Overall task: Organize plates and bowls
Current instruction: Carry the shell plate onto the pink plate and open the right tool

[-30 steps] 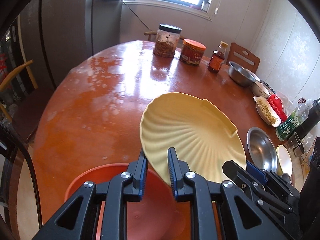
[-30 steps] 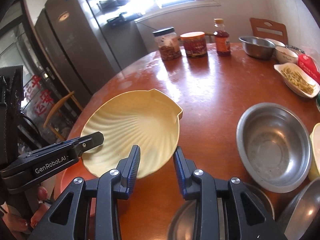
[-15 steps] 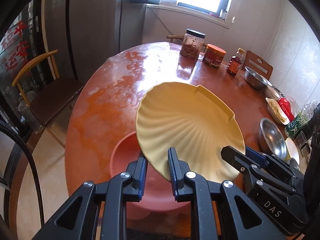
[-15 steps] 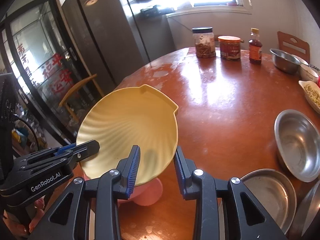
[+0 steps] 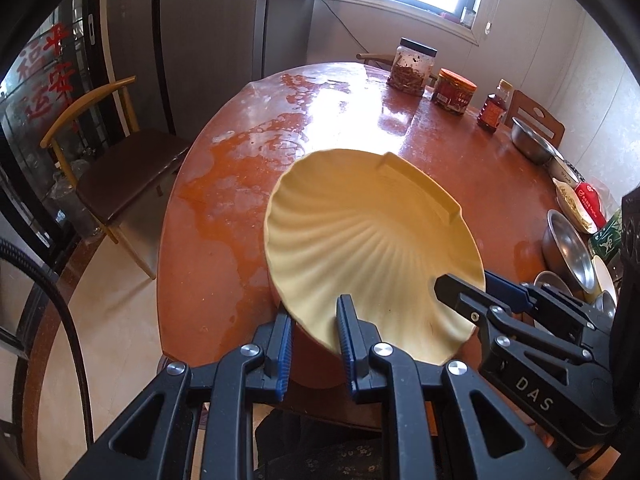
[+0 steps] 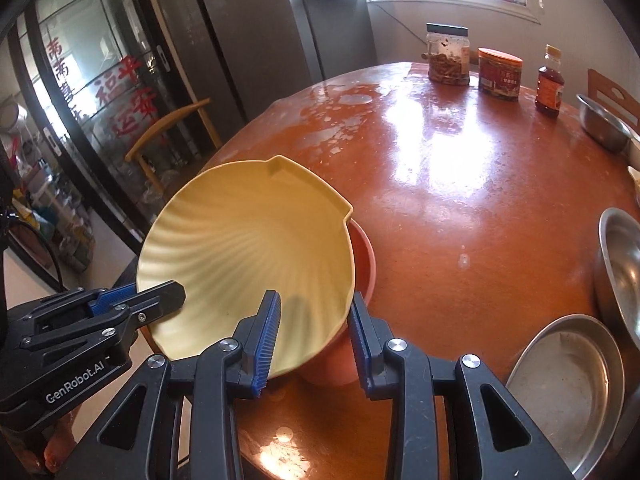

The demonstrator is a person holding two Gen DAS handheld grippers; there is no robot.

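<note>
The yellow shell-shaped plate [image 5: 372,240] is held tilted in the air over the near edge of the round table [image 5: 240,208], above a pink bowl [image 6: 360,256] that shows just under its right rim. Its ribs fan out from the low near edge toward the far, raised edge, where the rim has a flat notched tab [image 6: 280,164] pointing away toward the middle of the table. The hollow side faces up and toward the cameras.

The left gripper [image 5: 314,320] is narrowed onto the plate's near rim, one finger under the plate and the other on its inner face. The right gripper [image 6: 314,320] has one finger lying over the inside of the plate and the other outside its right rim; the gap between them looks fairly wide, and whether both pads press the rim I cannot tell.

The table is glossy reddish-brown with pale worn patches and bright window glare. Along its far side stand a clear jar with a black lid [image 6: 447,54], a red tin [image 6: 500,74] and a small bottle of dark liquid [image 6: 550,82]. Steel bowls [image 6: 620,276] and a flat steel pan [image 6: 568,388] sit on the right side. A wooden chair with a dark seat [image 5: 120,172] stands to the left, beside a glass door with red characters [image 6: 120,92], and a tall grey fridge [image 6: 256,32] stands by the window.
</note>
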